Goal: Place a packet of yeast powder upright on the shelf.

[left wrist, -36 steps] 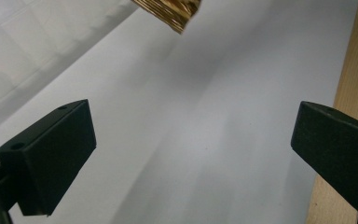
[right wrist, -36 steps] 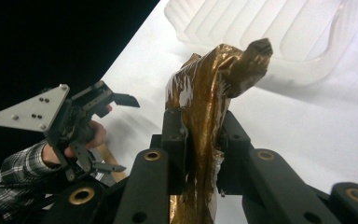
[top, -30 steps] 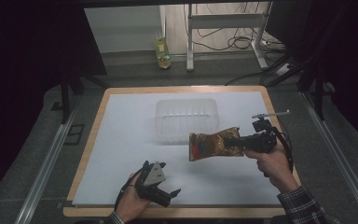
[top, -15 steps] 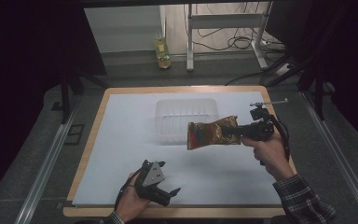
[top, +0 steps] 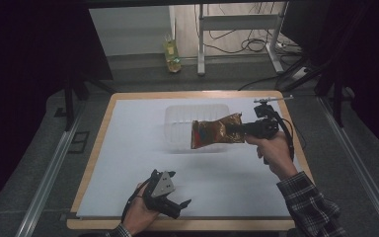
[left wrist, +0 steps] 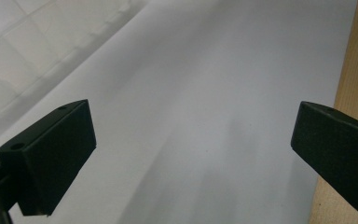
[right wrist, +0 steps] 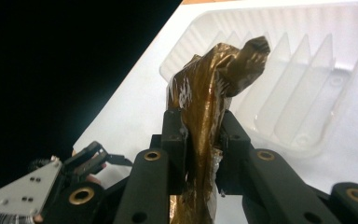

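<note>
A shiny gold-brown snack bag hangs in the air over the clear plastic tray, held sideways by my right gripper, which is shut on its right end. In the right gripper view the crumpled bag is pinched between the two black jaws, with the ribbed tray just beyond it. My left gripper rests low near the table's front edge, open, with nothing between its fingers.
A white sheet covers the wooden table. Behind the table stand a yellow-green bottle on the floor, a metal stand's legs and cables. Metal rails run along both sides.
My right gripper has carried the bag up and toward the back, from beside the tray's front right to over the tray. The left gripper has stayed in place.
</note>
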